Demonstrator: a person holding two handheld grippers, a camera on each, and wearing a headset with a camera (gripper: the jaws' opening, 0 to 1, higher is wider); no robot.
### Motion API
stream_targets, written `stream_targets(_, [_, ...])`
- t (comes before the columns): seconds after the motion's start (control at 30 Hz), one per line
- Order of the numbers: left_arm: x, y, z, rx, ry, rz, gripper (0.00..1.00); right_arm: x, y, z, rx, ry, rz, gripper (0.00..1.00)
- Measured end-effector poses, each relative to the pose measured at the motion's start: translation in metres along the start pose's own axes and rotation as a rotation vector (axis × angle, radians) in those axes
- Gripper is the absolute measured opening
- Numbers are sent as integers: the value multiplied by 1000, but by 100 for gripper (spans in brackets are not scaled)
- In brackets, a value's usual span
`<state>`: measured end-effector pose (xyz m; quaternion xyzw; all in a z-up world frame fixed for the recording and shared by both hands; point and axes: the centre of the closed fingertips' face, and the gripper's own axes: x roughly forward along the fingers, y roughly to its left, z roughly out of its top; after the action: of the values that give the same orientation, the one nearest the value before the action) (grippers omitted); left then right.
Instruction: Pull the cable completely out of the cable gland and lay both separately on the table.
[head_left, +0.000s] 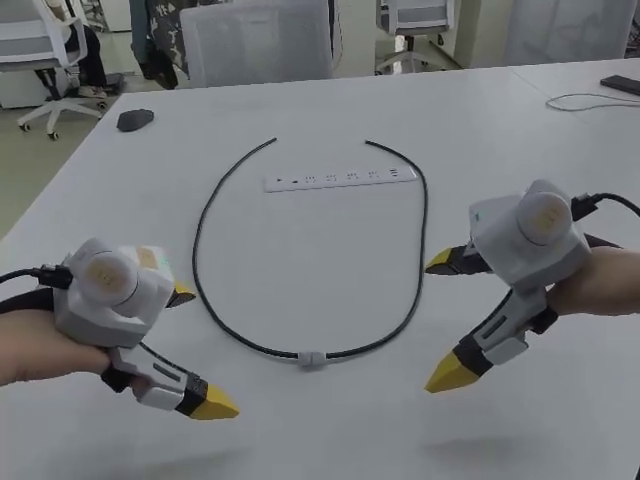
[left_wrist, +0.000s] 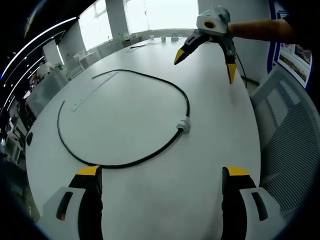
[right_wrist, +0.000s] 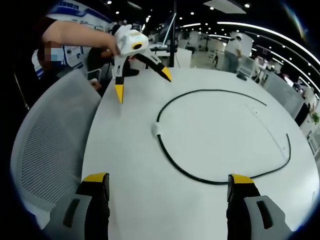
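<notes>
Left gripper (head_left: 200, 350) and right gripper (head_left: 442, 320) gape wide, empty, cable gland (head_left: 312, 357) on its cable (head_left: 200, 240) between them, probably staging opposite pulls.

Left gripper (head_left: 198, 350), right gripper (head_left: 442, 320): same build. Pale grey boxy housings with a round cream disc on top. Grey-white and black jaws ending in pointed yellow tips. Thin black lead (head_left: 30, 273) out the back of each housing. Dark sleeve (left_wrist: 299, 20) on right arm.

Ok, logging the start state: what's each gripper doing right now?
Left gripper: jaws open, holding nothing.
Right gripper: jaws open, holding nothing.
</notes>
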<state>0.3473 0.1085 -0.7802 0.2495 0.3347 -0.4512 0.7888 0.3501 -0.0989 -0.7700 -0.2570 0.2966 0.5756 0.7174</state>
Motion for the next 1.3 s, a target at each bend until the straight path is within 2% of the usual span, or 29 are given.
stream_targets(0.1, [-2, -3, 1, -26, -9, -11, 100, 0, 0, -6, -18, 22, -1, 99])
stream_targets(0.13, [-2, -8, 2, -41, -15, -34, 100, 0, 1, -8, -18, 24, 1, 99])
stream_targets(0.17, [-2, -15, 2, -81, -16, -68, 100, 0, 1, -11, -9, 32, 5, 99])
stream_targets(0.2, [-2, -14, 2, -70, -15, -59, 100, -1, 2, -12, -5, 35, 8, 99])
stream_targets(0.23, [-2, -14, 0, -33, -10, -49, 100, -1, 2, -15, 1, 41, 9, 99])
stream_targets(0.27, [-1, -13, -3, -12, 8, -43, 100, -1, 2, -16, 1, 46, 7, 99])
stream_targets(0.5, [0, -8, -8, -34, 18, -24, 100, -4, -1, -13, -3, 39, -14, 99])
stream_targets(0.6, [3, -9, -7, -7, 14, -18, 100, -3, -1, -14, 10, 35, -16, 99])
stream_targets(0.73, [6, -11, 0, -11, -16, -19, 100, 1, 2, -13, 9, 37, -5, 99])
stream_targets(0.8, [6, -9, 13, -53, -82, -14, 100, 4, 6, -12, 29, 35, 12, 99])
stream_targets(0.87, [4, -5, 19, -95, -106, -7, 100, 8, 7, -9, 53, 25, 22, 99])
stream_targets(0.9, [3, -2, 21, -81, -110, -1, 100, 10, 8, -6, 48, 18, 22, 99])
stream_targets(0.97, [3, -3, 23, -94, -119, -8, 100, 14, 9, -3, 47, 15, 28, 96])
stream_targets(1.13, [6, -12, 20, -99, -104, -33, 100, 29, 15, 14, 14, -17, 51, 81])
stream_targets(1.2, [7, -18, 22, -101, -106, -43, 100, 38, 18, 20, 7, -30, 66, 77])
stream_targets(1.3, [10, -25, 28, -84, -121, -55, 100, 55, 25, 26, -23, -26, 96, 66])
